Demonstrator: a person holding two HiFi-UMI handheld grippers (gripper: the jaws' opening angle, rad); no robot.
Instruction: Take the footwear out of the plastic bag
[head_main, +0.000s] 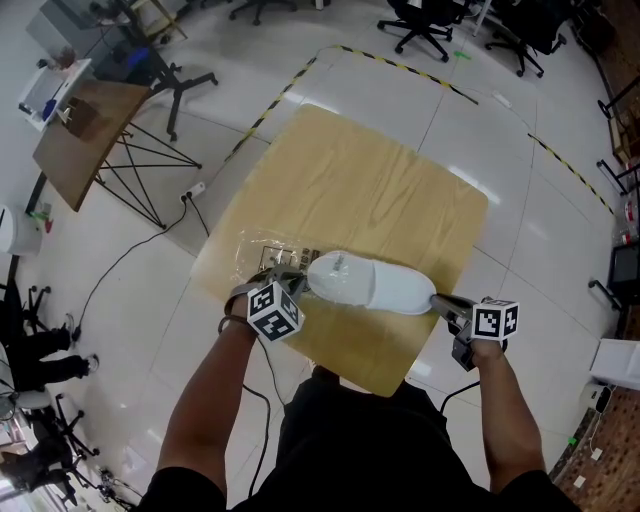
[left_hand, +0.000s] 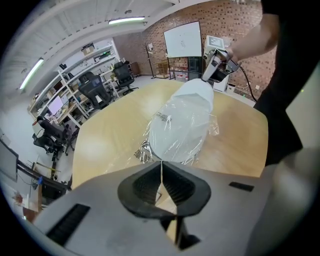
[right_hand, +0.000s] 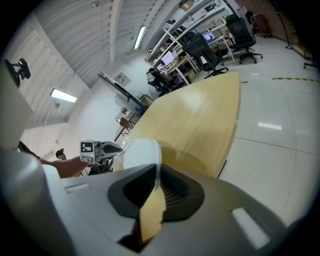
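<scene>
At the near edge of a pale wooden tabletop (head_main: 350, 180), the left gripper (head_main: 291, 279) had its jaws pressed together on a thin fold of a clear crinkled plastic bag (head_main: 262, 250), the film showing as a bare line between the pads (left_hand: 150, 186). The bag trailed from there over the near half of a white rounded slipper (head_main: 372, 284) lying across the table's front. The slipper's far end looked bare and was pinched by its rim in the right gripper (head_main: 441, 301).

The likeliest trouble lay on the left: so little film was caught that a pull apart could draw it out of the pinch or tear it, and the bag would then travel with the slipper rather than peel off. On the right, the bite on the rim looked shallow, so a hard tug might free the slipper, which lay close enough to the table's edge to fall.

Much went unseen. Where the bag's mouth lay could not be made out through the creases, nor which end of the slipper was heel or toe. A printed label (left_hand: 161, 116) on the film was too small to read, and the right gripper's own body hid most of the slipper from its view.
</scene>
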